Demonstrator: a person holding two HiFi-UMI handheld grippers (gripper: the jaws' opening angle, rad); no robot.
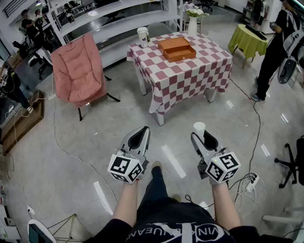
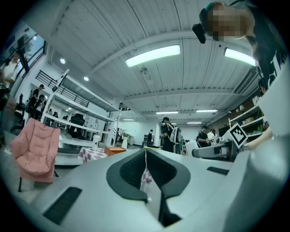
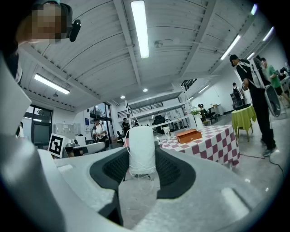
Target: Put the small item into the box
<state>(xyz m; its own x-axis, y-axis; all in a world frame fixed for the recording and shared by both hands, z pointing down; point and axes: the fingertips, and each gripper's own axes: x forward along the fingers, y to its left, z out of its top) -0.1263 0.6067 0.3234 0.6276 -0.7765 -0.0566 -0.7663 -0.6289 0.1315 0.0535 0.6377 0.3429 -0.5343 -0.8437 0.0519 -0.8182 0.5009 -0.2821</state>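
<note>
Here we are, standing well back from the table. The right gripper (image 1: 205,140) has its jaws set wide and clamped on a small white spool wound with thread (image 1: 199,128). In the right gripper view the spool (image 3: 141,147) stands upright between the dark pads, its top poking above the jaw tips and a loose strand of thread hanging off its lower end.

The left gripper (image 1: 139,135) carries nothing. Its jaws are pressed together, with only a thin seam between them in the left gripper view.

Both grippers are held out low in front of the person, side by side but apart, above the glossy grey floor (image 1: 81,141).

Up ahead, well apart from the spool, the orange rectangular box (image 1: 177,48) sits on the table draped in a red-and-white checked cloth (image 1: 193,70), toward the far side of the top. Near the box, at the table's left corner, stands a white paper cup (image 1: 142,37), and behind the box is a white vase of flowers (image 1: 193,23).

Left of the table there's a pink padded folding chair (image 1: 79,73). Off to the right, a person in black clothes (image 1: 271,48) stands by a small table under a yellow-green cloth (image 1: 248,39).
</note>
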